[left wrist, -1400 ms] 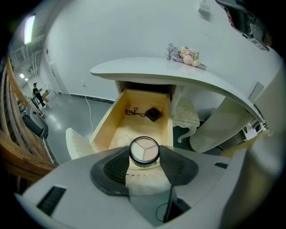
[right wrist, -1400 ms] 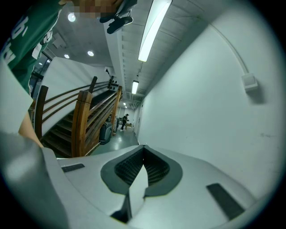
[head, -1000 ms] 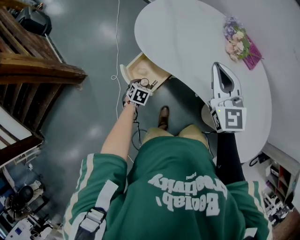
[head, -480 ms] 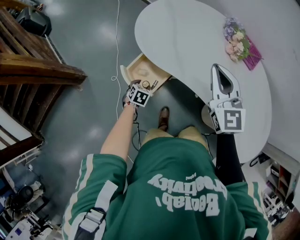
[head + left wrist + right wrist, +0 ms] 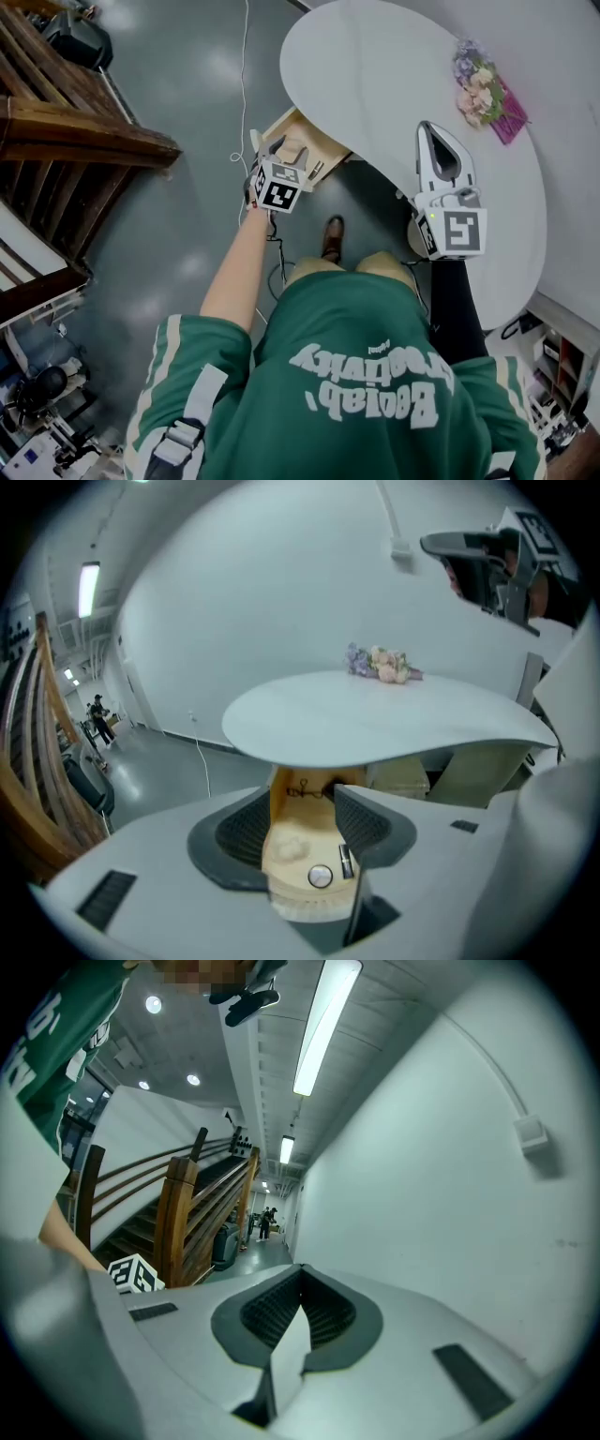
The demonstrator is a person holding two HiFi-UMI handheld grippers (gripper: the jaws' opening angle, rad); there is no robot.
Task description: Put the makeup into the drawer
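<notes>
With the makeup (image 5: 320,877) lying in the open drawer (image 5: 317,142) under the desk (image 5: 375,75), my left tongs (image 5: 302,829) apart and empty above it and my right tongs (image 5: 291,1321) closed on nothing, a careless shove could jolt the pieces or jam the drawer crooked.

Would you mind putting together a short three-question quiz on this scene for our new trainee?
1. True or false: the drawer under the table is pushed fully closed.
2. What lies on the table top? A. a bunch of flowers B. a mirror C. a lamp
3. Fill in: of the left gripper and the right gripper, the one whose jaws stand apart and empty is the ____ gripper.

Key: 1. False, the drawer is pulled out, with a round compact visible inside. 2. A. 3. Left.
</notes>
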